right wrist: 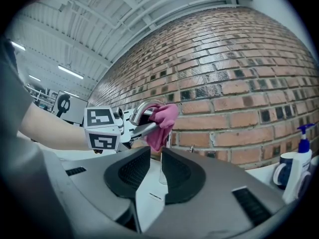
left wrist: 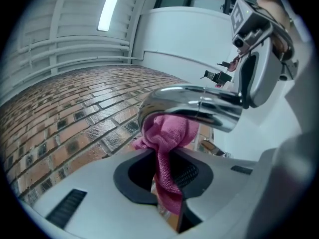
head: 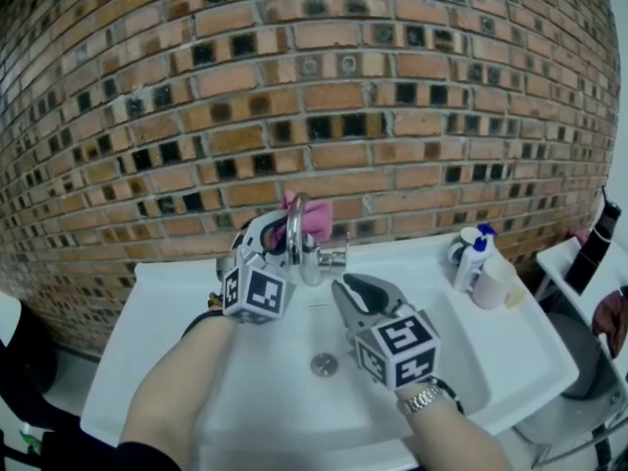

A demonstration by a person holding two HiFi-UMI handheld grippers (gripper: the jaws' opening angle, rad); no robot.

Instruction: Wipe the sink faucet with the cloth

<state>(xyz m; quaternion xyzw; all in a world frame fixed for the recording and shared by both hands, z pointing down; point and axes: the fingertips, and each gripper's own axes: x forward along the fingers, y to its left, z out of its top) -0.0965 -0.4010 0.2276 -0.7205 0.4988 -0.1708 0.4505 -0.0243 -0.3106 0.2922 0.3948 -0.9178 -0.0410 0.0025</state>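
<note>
1. A white sink stood against a brick wall, with a curved chrome faucet at its back edge.
2. The left gripper had its jaws clamped on a pink cloth. In the left gripper view, the cloth was bunched against the underside of the spout.
3. From the head view, the spout crossed in front of the cloth, and the left gripper hid part of the faucet's base.
4. The right gripper hung over the basin just in front of the faucet, apart from it, its jaws slightly parted and empty.
5. A drain lay below the two grippers.
6. On the sink's right corner stood a blue-topped pump bottle and a dark mug, well clear of the faucet.
</note>
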